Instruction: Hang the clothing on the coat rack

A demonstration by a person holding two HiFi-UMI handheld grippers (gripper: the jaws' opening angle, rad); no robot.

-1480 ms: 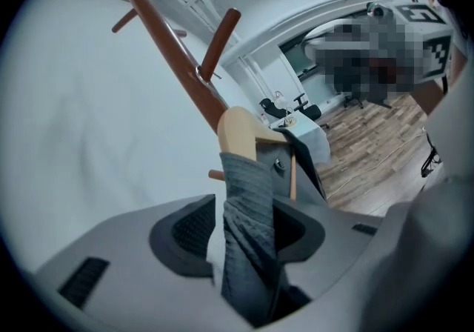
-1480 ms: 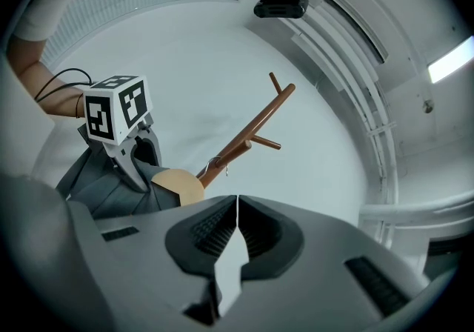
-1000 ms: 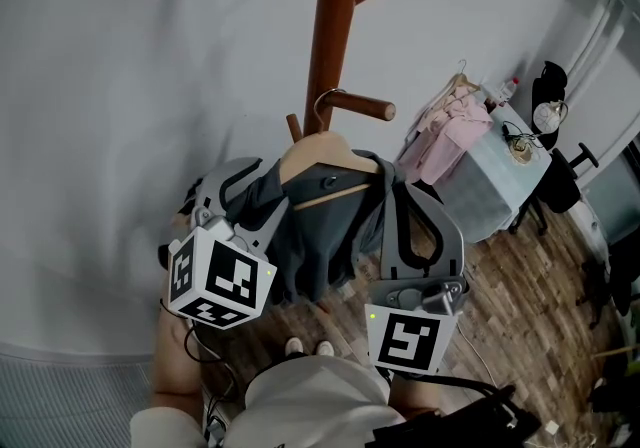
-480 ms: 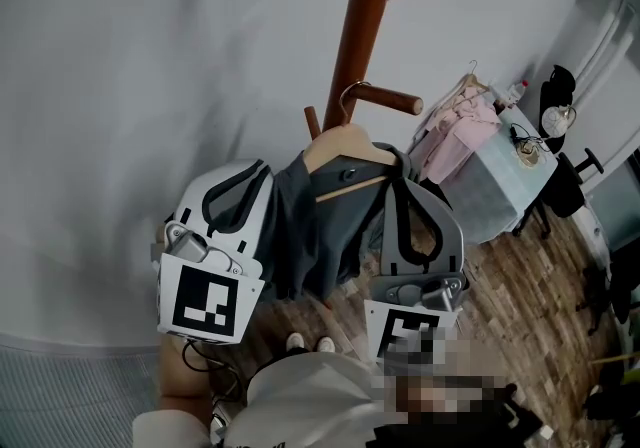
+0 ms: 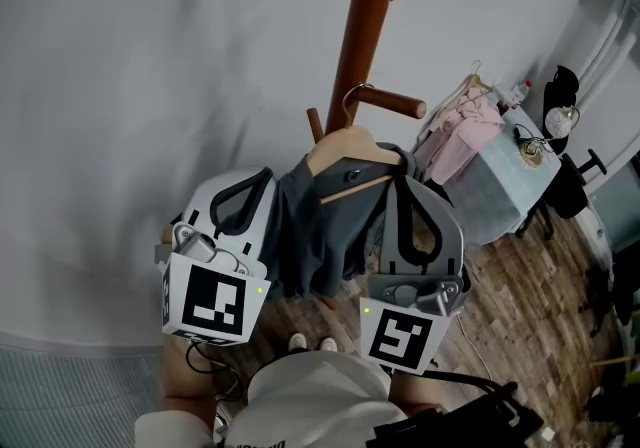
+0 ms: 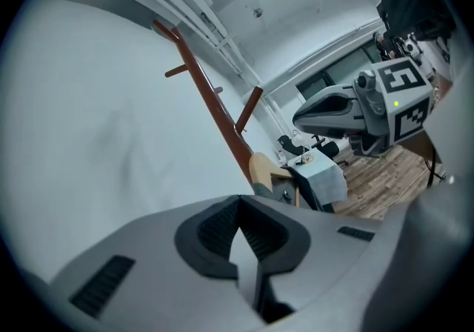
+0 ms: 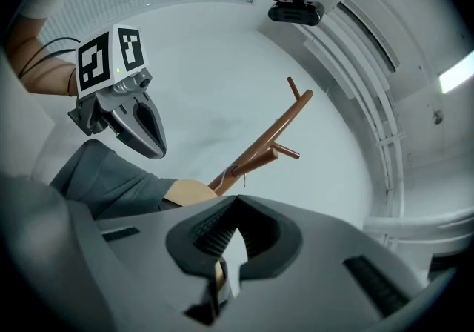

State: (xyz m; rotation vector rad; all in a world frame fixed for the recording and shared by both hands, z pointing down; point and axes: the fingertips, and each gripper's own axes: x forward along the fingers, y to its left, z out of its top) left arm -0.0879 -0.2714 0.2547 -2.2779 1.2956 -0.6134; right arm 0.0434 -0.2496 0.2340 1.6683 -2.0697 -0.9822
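A grey garment point(image 5: 315, 226) hangs on a wooden hanger point(image 5: 345, 149) in front of the brown coat rack point(image 5: 368, 26). The hanger's wire hook point(image 5: 350, 96) sits at a short peg point(image 5: 395, 102); whether it rests on the peg I cannot tell. My right gripper point(image 5: 402, 182) is shut on the hanger's right end, and wood shows between its jaws point(image 7: 219, 273). My left gripper point(image 5: 262, 176) stands just left of the garment, shut with nothing in it point(image 6: 238, 198). The right gripper view also shows the hanger point(image 7: 189, 193) and the garment point(image 7: 111, 178).
A white wall stands behind the rack. At the right is a small table with a pale blue cloth point(image 5: 490, 186), with pink clothes point(image 5: 455, 131) hanging beside it. A black chair point(image 5: 558, 186) stands on the wood floor point(image 5: 520, 296). My shoes point(image 5: 308, 345) show below.
The left gripper has closed its jaws and drawn off to the left of the garment. The right gripper keeps its hold on the hanger.
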